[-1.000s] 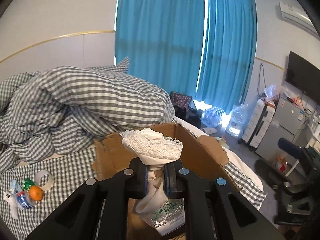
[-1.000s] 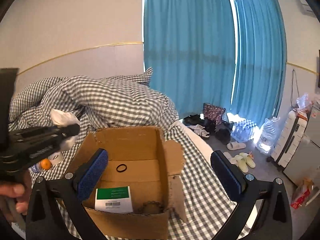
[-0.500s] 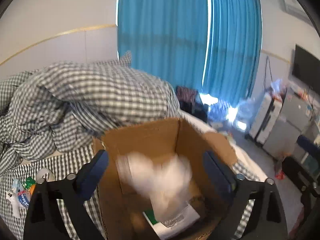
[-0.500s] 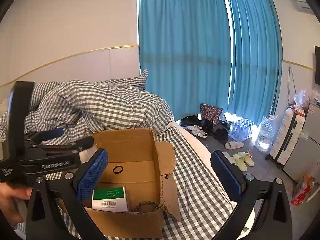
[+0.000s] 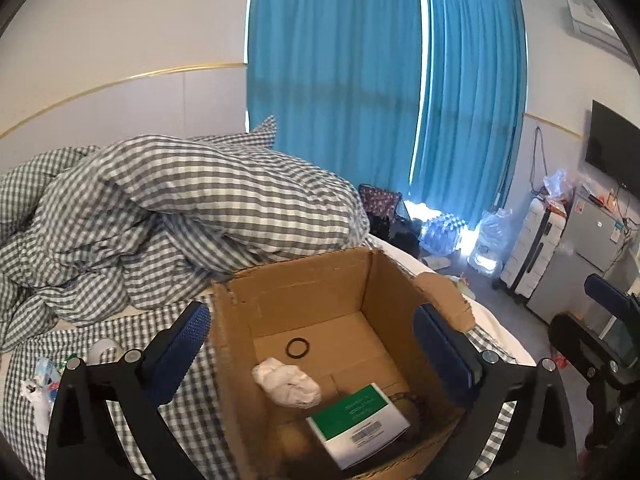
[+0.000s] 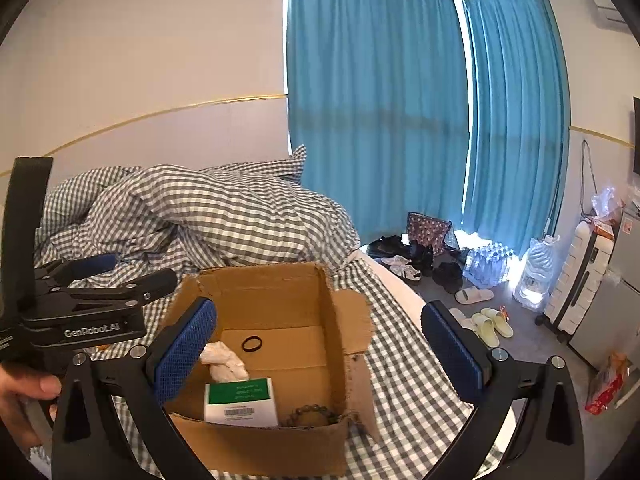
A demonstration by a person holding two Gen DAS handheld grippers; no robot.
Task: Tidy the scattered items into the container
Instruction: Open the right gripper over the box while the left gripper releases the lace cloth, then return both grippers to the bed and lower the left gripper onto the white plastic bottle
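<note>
An open cardboard box (image 5: 304, 280) (image 6: 344, 312) stands on the checked bed. Inside lie a crumpled white lace cloth (image 5: 287, 386) (image 6: 222, 360), a black ring (image 5: 298, 347) (image 6: 252, 344), a green-and-white carton (image 5: 358, 424) (image 6: 240, 400) and a bead bracelet (image 6: 314, 414). My left gripper (image 5: 316, 354) is open and empty above the box; it also shows in the right wrist view (image 6: 132, 276) at the box's left. My right gripper (image 6: 328, 356) is open and empty over the box's near side. Small scattered items (image 5: 44, 380) lie on the bed left of the box.
A bunched checked duvet (image 5: 180, 216) lies behind the box. Right of the bed are shoes and slippers (image 6: 480, 320), water bottles (image 6: 488, 264), a white suitcase (image 5: 536, 248) and a black chair (image 5: 600, 344). Blue curtains (image 5: 380, 100) hang behind.
My left gripper opened and let go of the white lace cloth, which fell into the box. The right gripper stayed open and shifted only slightly.
</note>
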